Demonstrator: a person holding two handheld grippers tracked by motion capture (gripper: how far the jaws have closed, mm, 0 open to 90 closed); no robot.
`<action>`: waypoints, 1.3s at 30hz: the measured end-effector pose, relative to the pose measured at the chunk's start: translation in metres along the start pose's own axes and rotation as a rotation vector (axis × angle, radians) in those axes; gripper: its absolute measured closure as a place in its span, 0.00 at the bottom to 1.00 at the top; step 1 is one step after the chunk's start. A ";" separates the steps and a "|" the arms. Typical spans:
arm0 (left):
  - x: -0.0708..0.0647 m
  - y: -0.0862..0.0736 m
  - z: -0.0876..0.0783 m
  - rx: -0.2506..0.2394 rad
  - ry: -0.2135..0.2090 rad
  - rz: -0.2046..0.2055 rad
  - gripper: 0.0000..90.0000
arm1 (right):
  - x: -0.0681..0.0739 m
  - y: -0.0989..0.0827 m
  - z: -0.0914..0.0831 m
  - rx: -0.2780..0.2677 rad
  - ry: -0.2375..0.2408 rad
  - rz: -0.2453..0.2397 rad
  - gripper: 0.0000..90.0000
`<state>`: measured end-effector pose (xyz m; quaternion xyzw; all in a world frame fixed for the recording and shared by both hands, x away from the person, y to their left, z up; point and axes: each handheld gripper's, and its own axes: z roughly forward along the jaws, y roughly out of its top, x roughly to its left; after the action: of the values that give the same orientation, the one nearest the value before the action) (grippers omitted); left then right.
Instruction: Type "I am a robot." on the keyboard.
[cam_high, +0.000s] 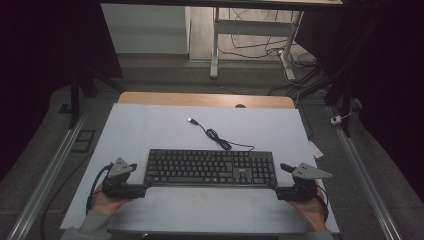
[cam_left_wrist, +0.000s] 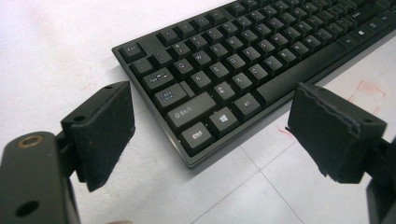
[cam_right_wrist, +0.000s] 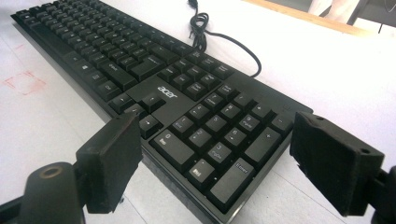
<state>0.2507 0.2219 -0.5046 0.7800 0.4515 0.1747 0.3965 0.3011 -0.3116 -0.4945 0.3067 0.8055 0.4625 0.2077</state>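
- Left gripper view showed the left claw (cam_left_wrist: 210, 135) with jaws spread wide around the near left corner of the flat black plastic keyboard (cam_left_wrist: 243, 70), not touching it.
- The right claw (cam_right_wrist: 217, 175) likewise gaped around the numpad corner.
- The keyboard lay centred on the white desk (cam_high: 150, 125), its black cable (cam_high: 215, 135) coiled behind.

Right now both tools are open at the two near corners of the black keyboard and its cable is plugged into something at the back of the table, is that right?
Not quite. The cable is not plugged in: the high view shows its USB plug lying loose on the white table. The rest holds: the left tool and right tool are open at the near corners of the black keyboard.
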 end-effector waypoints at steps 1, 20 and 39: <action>0.001 0.000 -0.001 -0.001 -0.003 -0.007 0.17 | -0.001 0.000 0.000 -0.005 -0.002 0.006 0.19; 0.003 0.007 0.006 0.018 -0.004 -0.010 0.12 | -0.002 -0.004 -0.002 -0.001 -0.023 0.036 0.23; 0.006 0.008 0.002 -0.051 0.006 -0.027 0.17 | 0.009 0.012 0.013 -0.022 0.009 0.027 0.28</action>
<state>0.2598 0.2236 -0.4996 0.7629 0.4587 0.1832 0.4171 0.3066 -0.2929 -0.4914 0.3133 0.7969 0.4756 0.2014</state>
